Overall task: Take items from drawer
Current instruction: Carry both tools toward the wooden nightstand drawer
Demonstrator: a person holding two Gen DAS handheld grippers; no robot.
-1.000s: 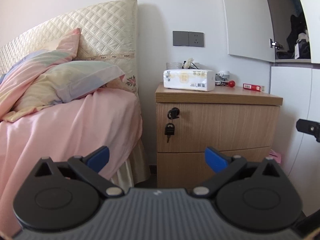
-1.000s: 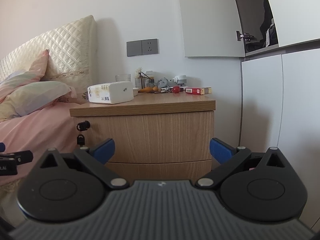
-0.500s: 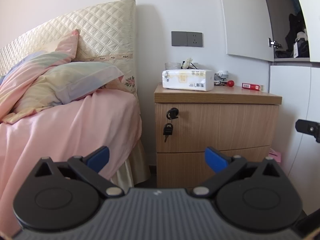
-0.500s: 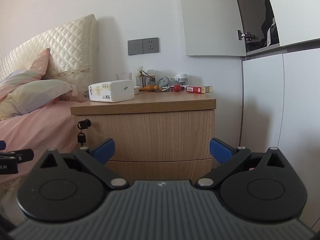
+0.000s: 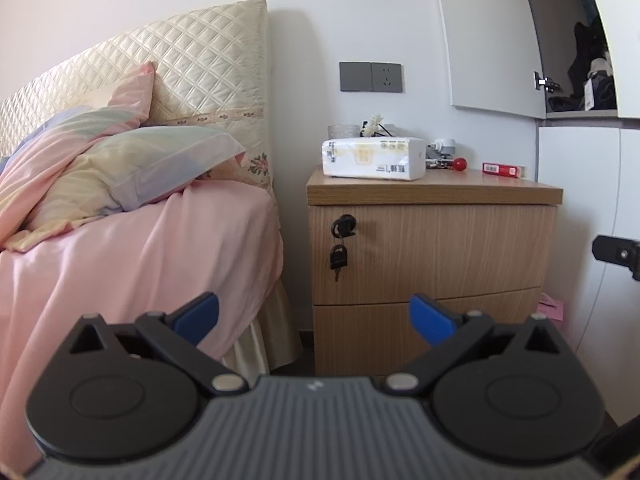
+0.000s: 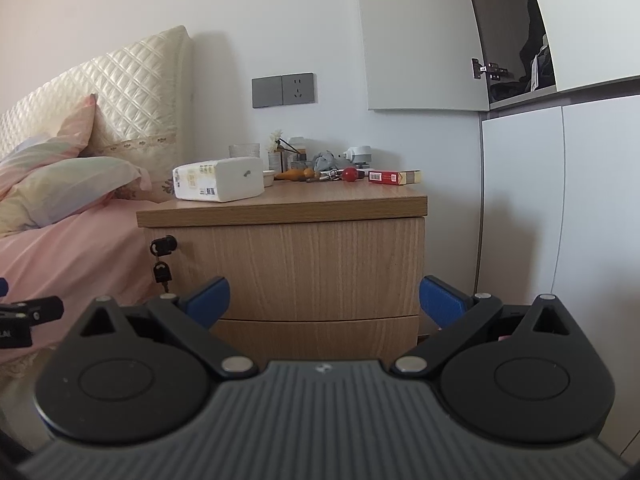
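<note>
Currently both of our grippers hang in front of the bedside cabinet, touching nothing. Our left gripper [image 5: 314, 318] has its blue fingertips [image 5: 198, 316] spread wide with nothing between them; our right gripper [image 6: 324, 300] is likewise spread wide and empty. From the left wrist view, the nightstand [image 5: 434, 240] sits ahead of the fingers and slightly to the right of the gap, well apart from the tips. The upper drawer [image 5: 432, 254] lies above the fingertip line, front closed, with a black key [image 5: 343, 226] in its lock at the left corner and a second key [image 5: 338, 258] dangling below it. The lower drawer [image 5: 400, 320] is also closed; its front falls level with the tips, and the right tip overlaps it in view. From the right wrist view, the upper drawer front fills the gap between the fingers, and the seam to the lower drawer runs just below tip level. Beyond and above the fingers, on top: a tissue pack [image 6: 219, 179], a red box [image 6: 394, 177], a small red ball [image 6: 350, 174] and clutter too small to identify. A pink bed [image 5: 132, 248] lies left of the left fingers. Drawer contents not visible.
</note>
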